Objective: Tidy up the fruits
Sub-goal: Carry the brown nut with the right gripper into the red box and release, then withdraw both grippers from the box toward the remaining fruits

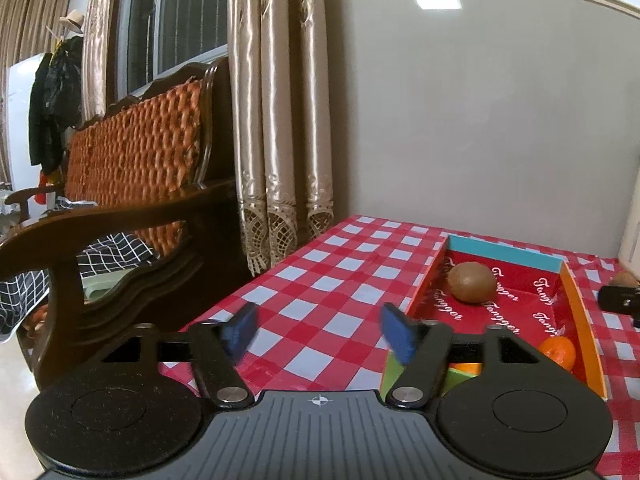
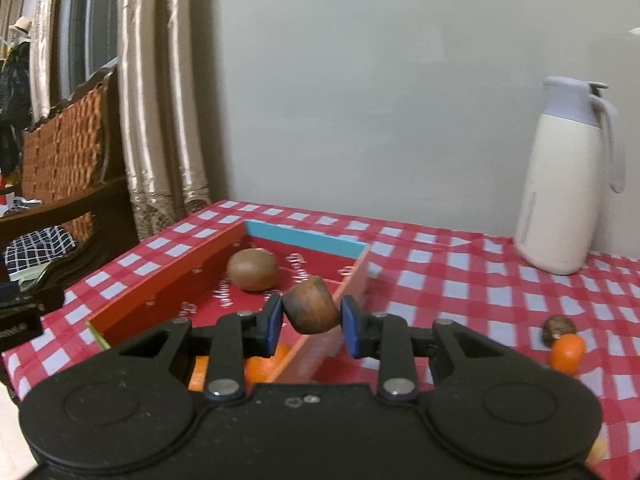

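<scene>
Nearest the right wrist lens, right gripper: blue pads pressed on either side of a brown fruit, tilted, held above the near right wall of the shallow box. Left gripper: jaws wide apart, nothing between them, only checked tablecloth showing through the gap; it sits just left of the box's left wall. Box: red printed floor, orange side walls, blue far wall, green near corner. Contents: one kiwi toward the far end, resting apart from the walls; one orange fruit at the near right corner in the left wrist view, partly cut off by the gripper body; a second orange patch behind the left gripper's linkage, too hidden to identify. Outside the box, right side: small tangerine touching a dark wrinkled item, hard to make out, both on open cloth. White jug with grey lid and handle stands upright near the far right table edge against the wall. Open cloth lies between box and jug. Left table edge borders a wooden bench with woven orange back; curtains hang at the far left corner. Pale orange blur at the lower right, unidentifiable.
</scene>
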`<state>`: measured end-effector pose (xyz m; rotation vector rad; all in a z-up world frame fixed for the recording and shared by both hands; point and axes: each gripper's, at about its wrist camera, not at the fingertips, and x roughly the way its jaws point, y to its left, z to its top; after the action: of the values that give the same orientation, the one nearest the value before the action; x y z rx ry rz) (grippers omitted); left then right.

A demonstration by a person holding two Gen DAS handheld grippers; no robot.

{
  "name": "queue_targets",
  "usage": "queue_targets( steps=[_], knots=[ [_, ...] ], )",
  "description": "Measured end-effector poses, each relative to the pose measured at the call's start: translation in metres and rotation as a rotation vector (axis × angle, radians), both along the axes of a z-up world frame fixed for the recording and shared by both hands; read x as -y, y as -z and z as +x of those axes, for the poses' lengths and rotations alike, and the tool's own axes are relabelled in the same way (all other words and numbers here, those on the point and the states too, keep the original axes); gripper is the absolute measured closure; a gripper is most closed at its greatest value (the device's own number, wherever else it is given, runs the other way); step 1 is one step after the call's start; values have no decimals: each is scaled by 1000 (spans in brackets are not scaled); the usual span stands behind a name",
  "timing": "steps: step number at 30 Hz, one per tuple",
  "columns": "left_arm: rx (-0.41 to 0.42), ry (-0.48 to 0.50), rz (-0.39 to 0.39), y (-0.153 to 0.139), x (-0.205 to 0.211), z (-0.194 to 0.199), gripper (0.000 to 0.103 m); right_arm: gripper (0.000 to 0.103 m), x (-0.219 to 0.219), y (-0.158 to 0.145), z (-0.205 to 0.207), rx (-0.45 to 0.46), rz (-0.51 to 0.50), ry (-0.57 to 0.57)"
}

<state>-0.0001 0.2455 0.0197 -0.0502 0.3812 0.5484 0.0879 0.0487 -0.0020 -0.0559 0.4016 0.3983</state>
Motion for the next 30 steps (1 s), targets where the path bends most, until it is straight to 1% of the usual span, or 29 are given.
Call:
queue_targets(
  steps=[1,3,5,9,19,20,21,22,23,24,25,26,28,30],
  knots=[
    [8,-6,8,0,1,-1,16,73,-4,0,-1,-2,0,-8],
    [15,-10,21,-1,1,-3,15,73,-11,2,-1,-6,-2,-23],
    [10,-11,17,0,0,-2,15,73,-17,3,-1,-9,-1,-36],
    [10,-29,29,1,-3,-4,6,73,-28,5,-2,-18,3,-57],
    [-13,-65,37,6,-21,-12,4,72,-72,16,-5,-46,0,-131],
    [-12,-68,35,6,-22,-12,4,66,-76,18,-5,-41,-8,-136],
    [-12,-69,32,6,-23,-13,4,58,-78,19,-7,-31,-9,-137],
    [-10,-68,30,6,-24,-13,4,52,-77,18,-9,-23,-4,-139],
    [-8,-66,28,6,-24,-13,4,38,-76,16,-11,-11,6,-138],
    [-6,-63,26,6,-24,-13,4,26,-74,14,-13,5,10,-132],
    [-3,-56,22,5,-23,-13,3,23,-71,11,-15,26,8,-120],
    [-1,-46,18,5,-22,-13,3,22,-67,8,-16,41,5,-109],
    [9,-21,11,3,-15,-11,1,18,-57,2,-16,59,9,-76],
    [19,15,13,0,-5,-9,0,8,-42,-3,-16,93,5,-15]
  ],
)
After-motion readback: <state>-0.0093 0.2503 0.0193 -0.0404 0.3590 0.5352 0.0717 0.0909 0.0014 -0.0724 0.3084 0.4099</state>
